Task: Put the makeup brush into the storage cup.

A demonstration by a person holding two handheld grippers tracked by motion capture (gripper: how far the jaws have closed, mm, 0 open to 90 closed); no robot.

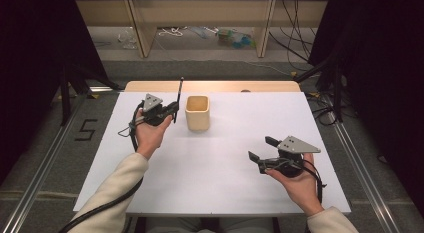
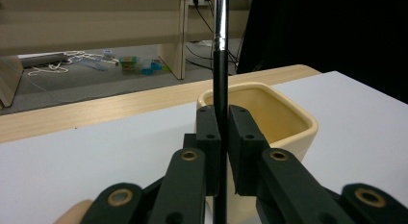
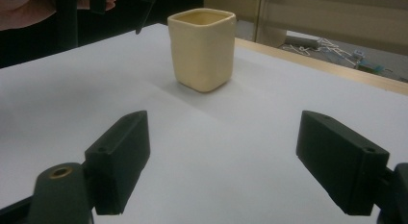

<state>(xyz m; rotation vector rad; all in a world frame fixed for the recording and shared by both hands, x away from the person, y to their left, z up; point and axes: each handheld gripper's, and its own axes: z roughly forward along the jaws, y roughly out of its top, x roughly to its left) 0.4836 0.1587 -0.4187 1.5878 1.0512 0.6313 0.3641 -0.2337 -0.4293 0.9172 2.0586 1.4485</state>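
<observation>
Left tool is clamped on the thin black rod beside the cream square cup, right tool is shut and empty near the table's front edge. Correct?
Not quite: the right tool is open, not shut; the right gripper view shows its jaws wide apart with nothing between them. The rest holds: the left tool is clamped on the thin black rod beside the cream square cup.

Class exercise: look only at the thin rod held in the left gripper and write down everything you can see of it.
The rod is thin and straight, black along its lower length with a shiny silvery section above. It stands close to upright, clamped between the shut jaws of the left gripper, running on below them. It is held above the white table, just left of the cream cup, in front of it in the left gripper view. Nothing but the jaws visibly touches it.
</observation>
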